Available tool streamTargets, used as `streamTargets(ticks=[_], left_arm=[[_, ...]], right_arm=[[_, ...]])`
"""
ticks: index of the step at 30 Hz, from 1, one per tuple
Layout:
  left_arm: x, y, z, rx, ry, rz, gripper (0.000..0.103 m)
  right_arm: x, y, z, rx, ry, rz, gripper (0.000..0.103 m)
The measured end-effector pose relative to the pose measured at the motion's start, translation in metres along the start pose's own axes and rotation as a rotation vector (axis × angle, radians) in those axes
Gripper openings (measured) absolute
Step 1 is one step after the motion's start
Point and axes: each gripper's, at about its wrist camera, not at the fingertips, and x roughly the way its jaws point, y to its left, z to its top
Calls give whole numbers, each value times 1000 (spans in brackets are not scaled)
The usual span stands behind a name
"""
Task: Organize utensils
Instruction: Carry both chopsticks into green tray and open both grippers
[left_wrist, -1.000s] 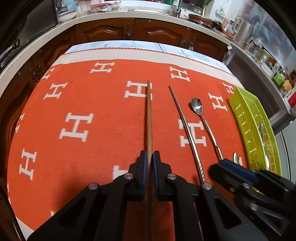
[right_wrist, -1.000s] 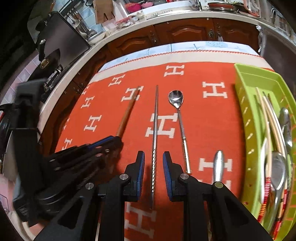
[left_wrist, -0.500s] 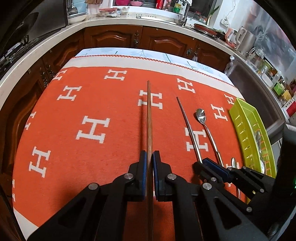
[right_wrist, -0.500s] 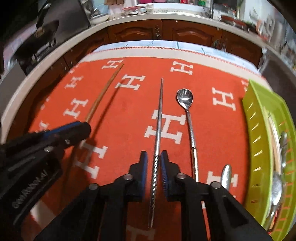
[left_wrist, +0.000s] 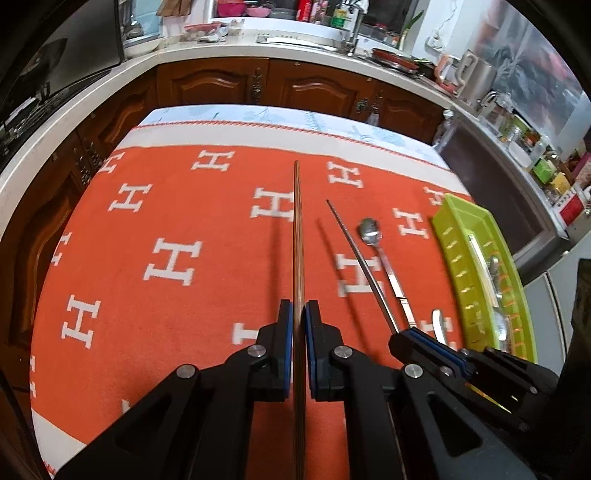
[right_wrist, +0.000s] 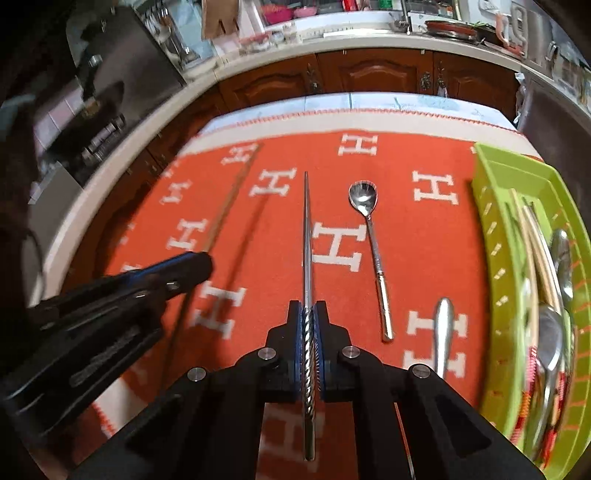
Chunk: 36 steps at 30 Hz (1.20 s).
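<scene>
Both tongs are clamped, we find: the left gripper (left_wrist: 299, 325) is shut on a wooden chopstick (left_wrist: 296, 236), and the right gripper (right_wrist: 309, 325) is closing the last of the way on a metal chopstick (right_wrist: 306, 236), its twisted grip already pressed between the pads. We judge both sticks to be clear of the orange cloth (left_wrist: 177, 206), since each throws a shadow apart from itself. Part of the work is done: the green tray (right_wrist: 495, 229) at the right edge of the cloth already holds several utensils, which we cannot count through the blur. Left on the cloth are a long spoon (right_wrist: 369, 236) and a second metal handle (right_wrist: 443, 332) near the tray. We put the task past halfway, with two sticks in hand and two pieces still to collect.
</scene>
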Motion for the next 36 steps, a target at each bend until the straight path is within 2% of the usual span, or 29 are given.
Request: streamTargets(ticks=[9,16,19,23,28,30,32,34,36], left_arm=[[-27,-65,17,81,-12,-100,4],[-23,-135,31,137,53,-214,4],[-11,-164,30,148,106,-252,4],[10,-191,24,154,161,-262,4],[36,-202,15,150,219,-259,5],[43,-202,12,153,236,-249,8],[47,-200,10,152,248,-255,31],[45,-197,9,153,241,-256,42],[38,-194,9,170,220,-252,43]], right_arm=[[-87,-54,-6,133,-125,55,5],[-149,-120,-11,229,-235,-17,5],[-161,-149,-17,275,-252,-59,5],[-162,-183,-27,325,-234,-98,5],[-144,-208,-39,348,-184,-112,6],[-134,-211,-41,346,-160,-112,6],[-122,-212,-41,344,-137,-116,7],[-115,-211,-41,324,-125,-128,10],[-112,-208,-42,317,-131,-129,17]])
